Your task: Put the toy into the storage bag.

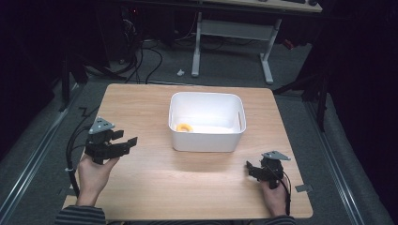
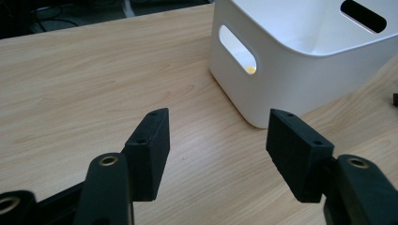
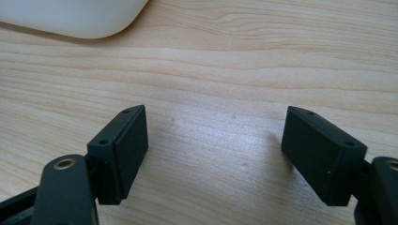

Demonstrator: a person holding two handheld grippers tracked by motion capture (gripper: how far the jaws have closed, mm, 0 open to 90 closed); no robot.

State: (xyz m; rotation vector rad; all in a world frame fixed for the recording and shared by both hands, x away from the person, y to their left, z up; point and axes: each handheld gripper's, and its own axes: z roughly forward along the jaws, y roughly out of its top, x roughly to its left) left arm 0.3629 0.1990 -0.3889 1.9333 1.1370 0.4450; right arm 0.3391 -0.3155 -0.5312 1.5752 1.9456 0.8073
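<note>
Hands parked either side of the white plastic bin on my wooden counter. Left hand-held gripper and right hand-held gripper both gape wide, empty. Guessing next I'd reach for the yellow ring inside.

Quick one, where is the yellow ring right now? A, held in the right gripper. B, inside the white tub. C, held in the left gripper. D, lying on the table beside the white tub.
B: the high view shows the yellow ring lying on the floor of the white tub, while the left gripper and the right gripper are both open and hold nothing.
</note>
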